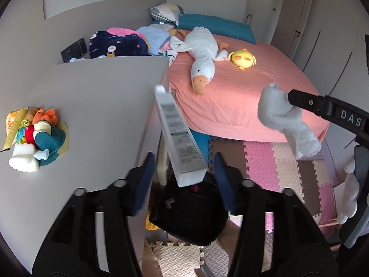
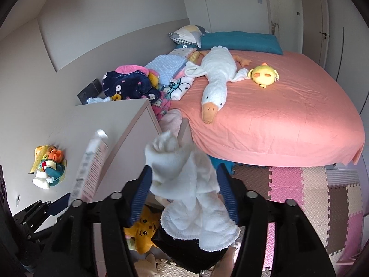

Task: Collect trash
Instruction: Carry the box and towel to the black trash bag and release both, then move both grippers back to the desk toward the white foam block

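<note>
My left gripper (image 1: 183, 165) is open, its blue pads apart. A long white carton box (image 1: 178, 136) hangs between the pads without clear contact, above a black trash bag (image 1: 189, 217). The box also shows in the right wrist view (image 2: 91, 168). My right gripper (image 2: 184, 180) stands wide around a crumpled white cloth (image 2: 191, 196); the cloth droops over the black bag (image 2: 184, 254). In the left wrist view the right gripper's finger (image 1: 306, 102) touches the cloth (image 1: 283, 120).
A grey cabinet top (image 1: 92, 106) holds a pile of colourful toys (image 1: 37, 136). A pink bed (image 1: 242, 92) carries a goose plush (image 1: 203, 55) and a yellow chick plush (image 1: 243, 58). Foam mats (image 1: 276, 168) cover the floor. A yellow plush (image 2: 144, 233) lies by the bag.
</note>
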